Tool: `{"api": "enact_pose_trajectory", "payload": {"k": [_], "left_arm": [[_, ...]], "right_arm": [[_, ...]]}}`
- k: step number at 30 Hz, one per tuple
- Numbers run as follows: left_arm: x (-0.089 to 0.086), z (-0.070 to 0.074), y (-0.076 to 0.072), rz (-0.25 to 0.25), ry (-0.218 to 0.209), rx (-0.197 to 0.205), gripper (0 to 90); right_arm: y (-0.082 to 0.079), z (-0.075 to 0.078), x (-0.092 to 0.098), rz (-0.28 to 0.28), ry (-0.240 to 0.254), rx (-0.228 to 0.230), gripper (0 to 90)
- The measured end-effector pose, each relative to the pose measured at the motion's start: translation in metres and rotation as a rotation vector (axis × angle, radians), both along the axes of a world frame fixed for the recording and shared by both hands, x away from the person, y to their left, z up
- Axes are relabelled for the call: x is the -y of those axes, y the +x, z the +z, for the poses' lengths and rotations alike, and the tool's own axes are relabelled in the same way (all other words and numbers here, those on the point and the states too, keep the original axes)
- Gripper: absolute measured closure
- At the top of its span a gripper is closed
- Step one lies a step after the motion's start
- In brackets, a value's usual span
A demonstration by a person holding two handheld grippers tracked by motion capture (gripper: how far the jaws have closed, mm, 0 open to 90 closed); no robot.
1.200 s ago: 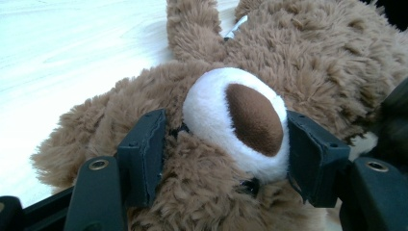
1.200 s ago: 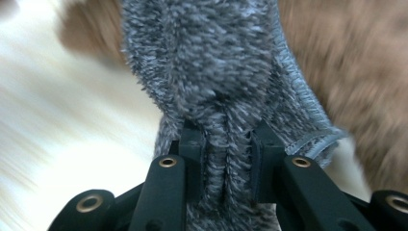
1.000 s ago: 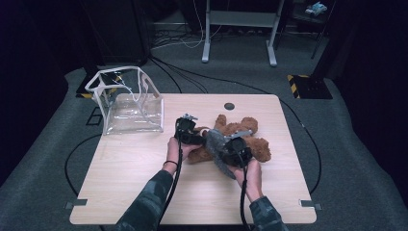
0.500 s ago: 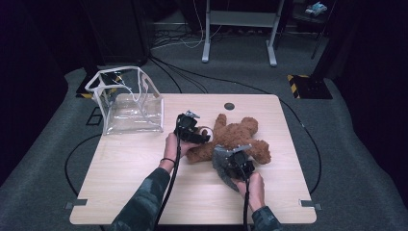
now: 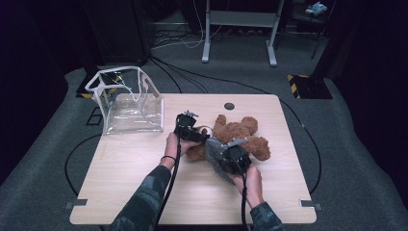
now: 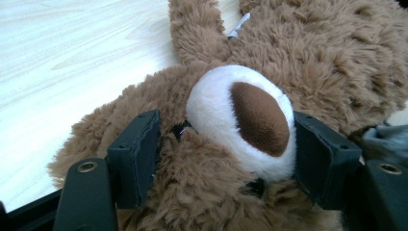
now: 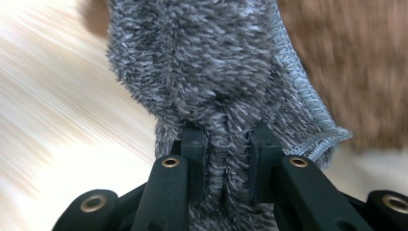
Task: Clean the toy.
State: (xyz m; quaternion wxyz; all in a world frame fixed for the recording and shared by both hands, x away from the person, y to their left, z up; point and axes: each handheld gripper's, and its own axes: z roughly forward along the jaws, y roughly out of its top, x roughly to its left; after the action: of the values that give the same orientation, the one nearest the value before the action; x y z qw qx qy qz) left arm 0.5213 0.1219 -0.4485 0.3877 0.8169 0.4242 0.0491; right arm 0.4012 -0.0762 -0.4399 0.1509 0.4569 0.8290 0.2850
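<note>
Far left on the table [image 5: 120,192]: clear plastic bag [image 5: 129,107] with white trim, open top, standing upright, well apart from the toy. Contents hard to make out through the plastic.

Left gripper [image 5: 191,131] at table centre, held by left hand [image 5: 177,143]. In the left gripper view its jaws clamp the teddy bear [image 6: 308,62] at a white-and-brown paw or foot pad [image 6: 250,120], pads pressing into the fur on both sides; jaws have just been opening a little, bear between them. Bear lies flat on the table, middle-right. Its head and face are hard to make out from above. A small white tag [image 6: 239,25] sticks out of the fur; no writing readable.

Right gripper [image 5: 226,156] next, held by right hand [image 5: 248,180], in front of the bear. Jaws clenched on a fold of grey fuzzy cloth [image 7: 211,72]; cloth lies partly over the bear's lower body, stitched hem visible. Background blurred in the right gripper view. Cloth's lower end is cut off behind the jaws.
</note>
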Motion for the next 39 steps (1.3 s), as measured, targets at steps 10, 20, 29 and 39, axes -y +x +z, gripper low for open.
{"api": "enact_pose_trajectory", "payload": {"k": [10, 20, 29, 39], "left_arm": [[-0.004, -0.003, 0.004, 0.018, -0.029, -0.025, 30.7], [-0.005, -0.004, 0.004, 0.021, -0.036, -0.023, 30.7], [-0.005, -0.005, 0.003, 0.035, -0.051, -0.022, 30.7], [-0.006, -0.003, 0.002, 0.045, -0.060, 0.011, 30.0]], "right_arm": [[0.025, -0.006, -0.048, 0.075, -0.034, -0.002, 73.0], [0.010, -0.025, -0.059, 0.192, -0.042, -0.126, 73.3], [0.013, -0.012, -0.038, 0.101, 0.013, -0.035, 73.1], [-0.008, -0.017, -0.023, 0.149, 0.049, -0.062, 73.0]]}}
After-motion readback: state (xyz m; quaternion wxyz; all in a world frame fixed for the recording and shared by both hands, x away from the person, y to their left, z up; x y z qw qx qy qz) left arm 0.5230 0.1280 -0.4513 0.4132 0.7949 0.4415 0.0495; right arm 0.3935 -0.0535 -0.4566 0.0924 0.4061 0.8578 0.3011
